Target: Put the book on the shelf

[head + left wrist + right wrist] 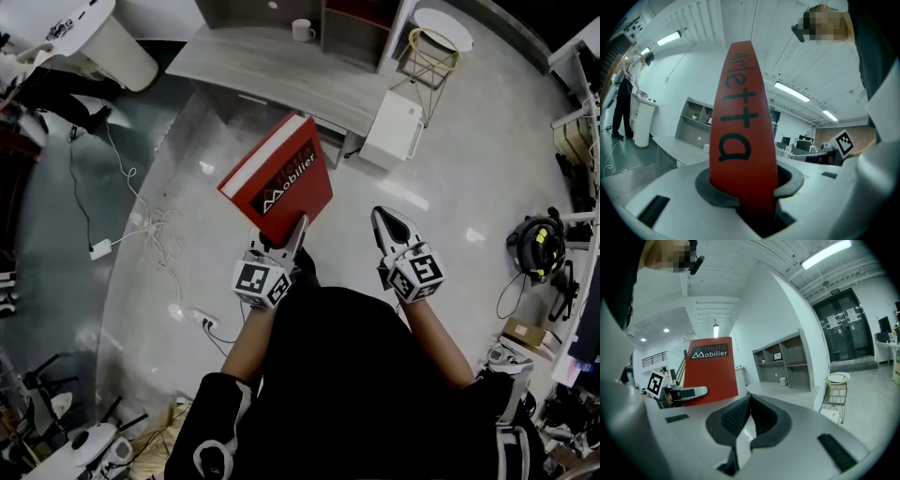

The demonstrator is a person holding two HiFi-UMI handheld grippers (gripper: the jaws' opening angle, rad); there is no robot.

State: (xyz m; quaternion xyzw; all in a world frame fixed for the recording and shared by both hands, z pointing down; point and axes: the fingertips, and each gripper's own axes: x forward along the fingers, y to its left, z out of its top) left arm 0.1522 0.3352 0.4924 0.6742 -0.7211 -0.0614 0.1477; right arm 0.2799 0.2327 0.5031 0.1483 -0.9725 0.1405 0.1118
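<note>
A red hardcover book [277, 178] with white "Mobilier" lettering is held up in the air over the floor, and my left gripper [283, 246] is shut on its lower edge. In the left gripper view the book's red spine [740, 131] stands upright between the jaws of the left gripper [743, 190]. My right gripper [389, 225] hangs to the right of the book, shut and holding nothing. From the right gripper [749, 404] I see the book's cover [711, 373] at the left. The grey shelf unit [356, 26] stands on a grey counter [272, 66] ahead, and also shows as the shelf unit [787, 359].
A white mug [303, 30] sits on the counter by the shelf. A small white cabinet [392, 128] and a wire side table [433, 52] stand to the right. Cables [155, 234] trail over the floor at left. A vacuum [536, 246] is at far right. A person [621, 101] stands far left.
</note>
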